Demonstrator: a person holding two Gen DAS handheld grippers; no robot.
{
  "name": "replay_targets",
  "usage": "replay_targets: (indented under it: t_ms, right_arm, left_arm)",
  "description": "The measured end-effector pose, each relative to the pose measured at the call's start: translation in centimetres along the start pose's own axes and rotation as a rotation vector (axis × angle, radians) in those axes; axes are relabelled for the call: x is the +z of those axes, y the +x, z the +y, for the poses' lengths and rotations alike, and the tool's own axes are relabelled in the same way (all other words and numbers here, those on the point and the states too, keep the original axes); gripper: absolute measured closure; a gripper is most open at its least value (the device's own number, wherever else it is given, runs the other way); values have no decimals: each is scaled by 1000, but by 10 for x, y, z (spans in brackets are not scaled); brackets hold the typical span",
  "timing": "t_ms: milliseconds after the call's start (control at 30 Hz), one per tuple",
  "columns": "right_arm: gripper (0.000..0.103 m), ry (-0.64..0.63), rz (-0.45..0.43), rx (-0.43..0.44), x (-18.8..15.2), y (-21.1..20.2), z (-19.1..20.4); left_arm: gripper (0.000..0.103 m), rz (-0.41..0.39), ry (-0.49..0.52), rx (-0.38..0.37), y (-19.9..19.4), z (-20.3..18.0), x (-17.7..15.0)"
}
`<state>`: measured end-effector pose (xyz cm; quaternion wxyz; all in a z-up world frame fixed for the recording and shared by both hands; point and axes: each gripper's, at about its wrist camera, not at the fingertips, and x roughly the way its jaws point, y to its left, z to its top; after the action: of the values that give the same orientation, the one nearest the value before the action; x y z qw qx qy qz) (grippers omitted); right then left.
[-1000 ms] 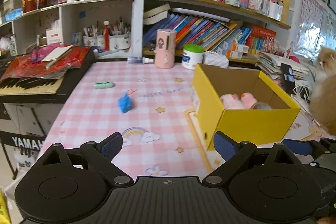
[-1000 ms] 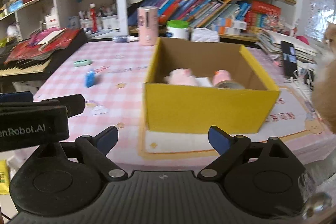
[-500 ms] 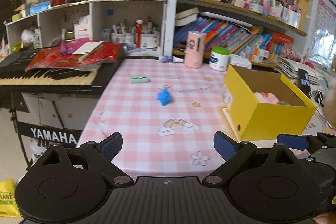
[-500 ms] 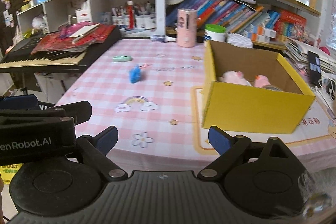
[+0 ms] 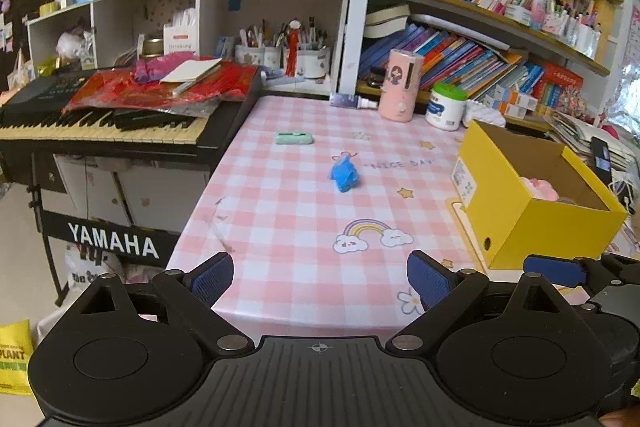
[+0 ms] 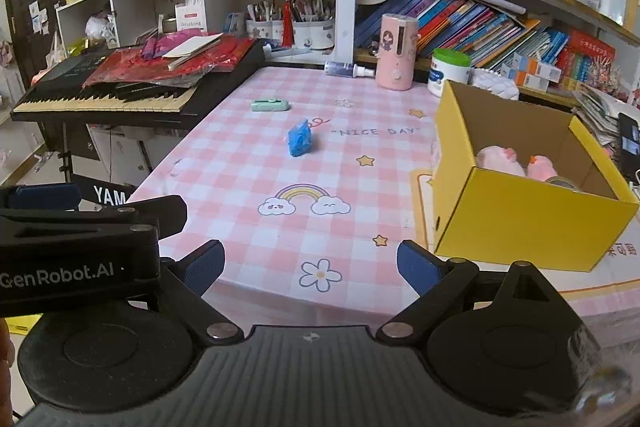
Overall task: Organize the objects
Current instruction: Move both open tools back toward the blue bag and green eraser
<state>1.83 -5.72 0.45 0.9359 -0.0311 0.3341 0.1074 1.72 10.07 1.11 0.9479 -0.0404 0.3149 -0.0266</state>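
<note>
Left wrist view: left hand-held gripper [image 5: 320, 277] hangs off the near edge of the counter [image 5: 280, 227], fingers spread wide, nothing between the blue pads.
Right wrist view: right hand-held gripper [image 6: 310, 263] is likewise released and empty, just short of the counter's front edge, beside its partner.
Nearest surface: glossy pink-check cloth, printed flower and rainbow, smooth and probably slippery.
Yellow box [image 6: 516, 215]: open-topped cardboard, stiff walls, on the right side; soft pink plush toys [image 6: 500, 157] already lie inside.
Blue object [image 5: 344, 175]: mid-counter, well apart from both grippers, small, crinkled and wrapper-like, irregular shape.
Green item [image 5: 294, 137]: farther back left, flat rounded bar, looks like hard plastic.
Back row: pink cylinder [image 5: 401, 85] and white jar [image 5: 446, 107], upright by the shelves.
Risk, blue object: my read is a crumpled wrapper could squirt out of a pinch on that slick cloth if the pads close off-centre.
Risk, green item: low profile, so the fingertips may scrape cloth and shove it toward the keyboard [image 5: 104, 131].
Risk, box: a high wall; a low carry could clip the rim.
</note>
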Motion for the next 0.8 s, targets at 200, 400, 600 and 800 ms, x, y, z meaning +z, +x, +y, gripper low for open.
replay_targets:
  t_ms: [200, 400, 600, 800]
  right_arm:
    - [9, -18, 11, 24, 16, 29, 1]
    - [9, -43, 9, 42, 43, 61, -5]
    - [10, -44, 18, 53, 69, 95, -21]
    - [12, -45, 32, 77, 90, 127, -35]
  left_arm:
    - [7, 5, -20, 26, 24, 7, 17]
    - [7, 13, -54, 36, 57, 7, 38]
    - [8, 24, -71, 51, 88, 3, 58]
    - [8, 37, -77, 80, 113, -2, 75]
